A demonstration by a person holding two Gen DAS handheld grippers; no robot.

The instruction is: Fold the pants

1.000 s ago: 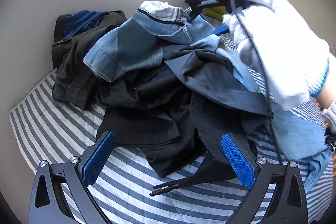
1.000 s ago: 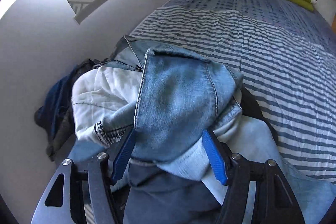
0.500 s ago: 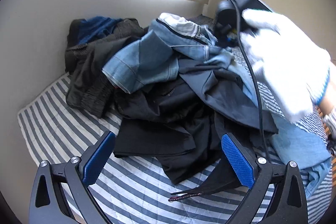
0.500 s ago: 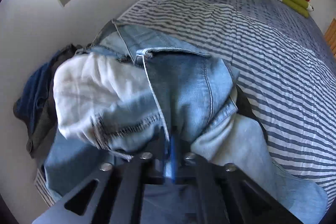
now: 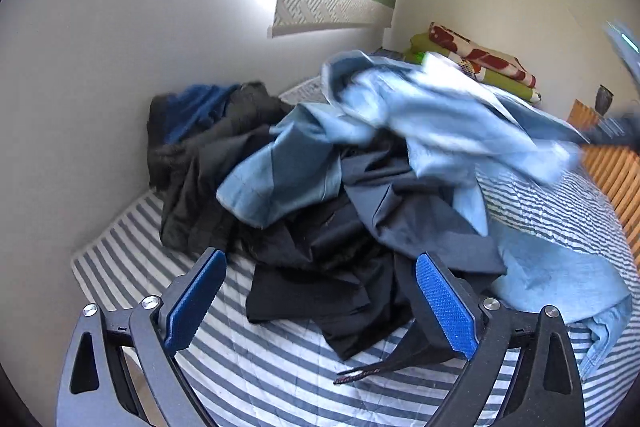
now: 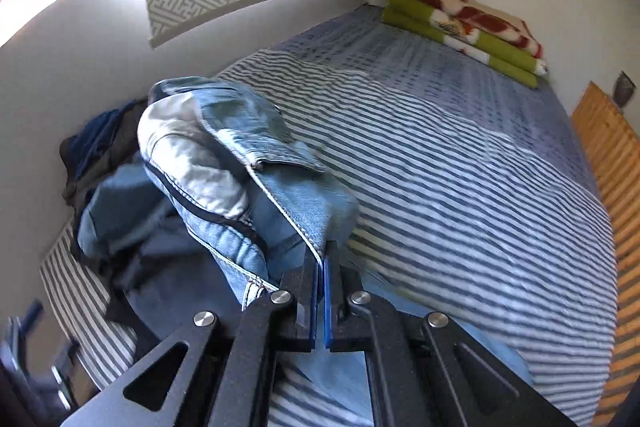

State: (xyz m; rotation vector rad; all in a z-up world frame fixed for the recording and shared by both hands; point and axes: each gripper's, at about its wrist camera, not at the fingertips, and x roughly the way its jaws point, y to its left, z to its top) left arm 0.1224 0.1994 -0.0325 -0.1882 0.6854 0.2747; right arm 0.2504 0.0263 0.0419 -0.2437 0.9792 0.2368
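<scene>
Jeans (image 6: 256, 187) pinched in right gripper (image 6: 321, 267), lifted off the clothes pile (image 5: 320, 235) on the striped bed (image 6: 460, 195).
Light-blue denim, waistband and white pocket lining showing; right gripper's blue pads clamped tight on a seam edge of the jeans, cloth draping back toward the pile. Left wrist view blurs the raised denim (image 5: 440, 115) above the pile. Left gripper (image 5: 320, 303) wide, its jaws starting to close, nothing pressed between the pads; it hangs over the near edge of the pile, above dark trousers (image 5: 332, 291). Pile sits against the wall. Folded green-and-red blanket (image 6: 468, 23) at the bed's far end, well apart from the pile.
</scene>
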